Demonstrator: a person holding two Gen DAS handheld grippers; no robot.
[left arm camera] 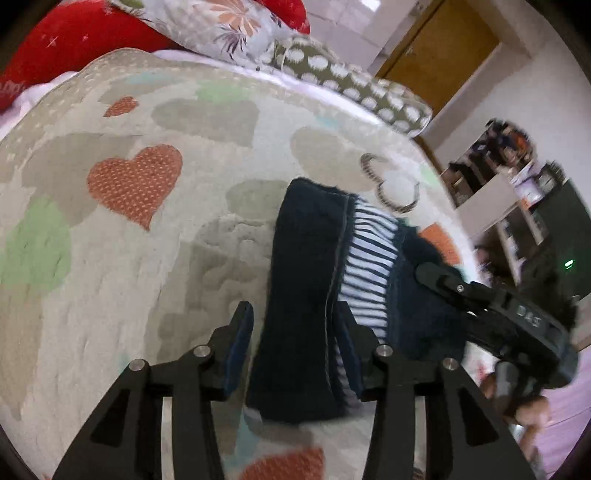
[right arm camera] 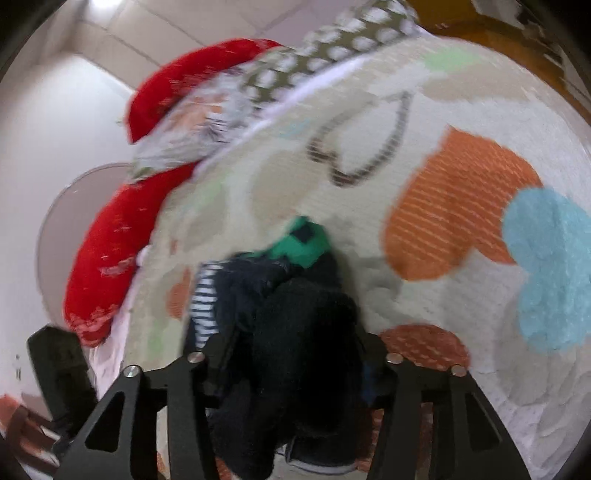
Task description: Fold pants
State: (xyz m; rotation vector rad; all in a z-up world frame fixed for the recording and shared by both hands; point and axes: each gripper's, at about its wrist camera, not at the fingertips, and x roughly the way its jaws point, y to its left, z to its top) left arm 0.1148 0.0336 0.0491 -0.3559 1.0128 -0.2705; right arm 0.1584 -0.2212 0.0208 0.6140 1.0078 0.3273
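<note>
The pants [left arm camera: 306,295] are dark navy with a blue-and-white striped lining, bunched lengthwise on a heart-patterned bed cover [left arm camera: 140,229]. My left gripper [left arm camera: 291,325] is open, its fingers standing on either side of the folded cloth without pressing it. My right gripper [left arm camera: 432,273] shows at the right of the left wrist view, on the far side of the pants. In the right wrist view the right gripper [right arm camera: 295,339] has the dark cloth [right arm camera: 295,332] bunched between its fingers; a green patch [right arm camera: 303,240] shows at the far end.
Red cushions [left arm camera: 66,40], a floral pillow [left arm camera: 221,29] and a spotted pillow [left arm camera: 351,81] lie at the head of the bed. A wooden door [left arm camera: 443,48] and shelves [left arm camera: 517,192] stand beyond the bed's right edge.
</note>
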